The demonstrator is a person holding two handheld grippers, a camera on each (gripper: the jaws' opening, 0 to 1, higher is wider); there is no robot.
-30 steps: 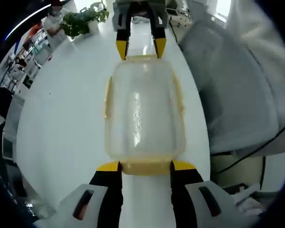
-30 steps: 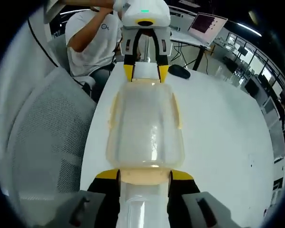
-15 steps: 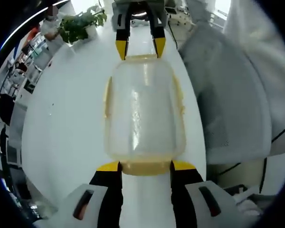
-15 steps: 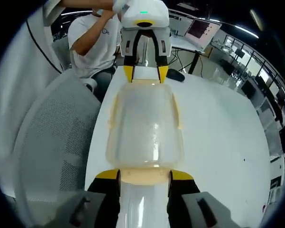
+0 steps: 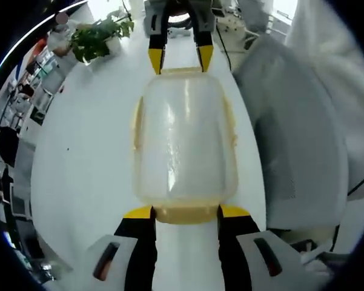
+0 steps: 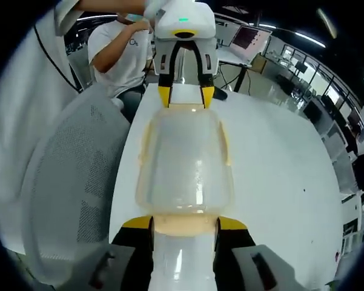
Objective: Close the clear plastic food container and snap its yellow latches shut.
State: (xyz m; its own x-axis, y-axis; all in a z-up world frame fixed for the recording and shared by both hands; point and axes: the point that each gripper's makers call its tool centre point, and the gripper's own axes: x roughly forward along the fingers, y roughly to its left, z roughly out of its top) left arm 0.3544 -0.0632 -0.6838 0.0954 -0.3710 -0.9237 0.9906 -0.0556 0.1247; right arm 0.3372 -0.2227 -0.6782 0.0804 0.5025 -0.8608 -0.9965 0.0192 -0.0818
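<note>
White tabletop (image 5: 79,157) stretches under us, with a potted plant (image 5: 97,33) at its far end and a mesh office chair (image 6: 72,200) just beside its edge. Between our two grippers sits the clear container (image 5: 185,145), lid on, its yellow side latches (image 5: 136,124) lying along the long walls. Our left gripper (image 5: 185,213) has its jaws spread to either side of the near end latch (image 5: 185,213), and our right gripper (image 6: 183,223) stands the same way at the opposite end latch (image 6: 185,225); neither pinches anything. We judge the step to be pressing the end latches down. To do it well, we should push squarely from both ends so the box does not slide.
</note>
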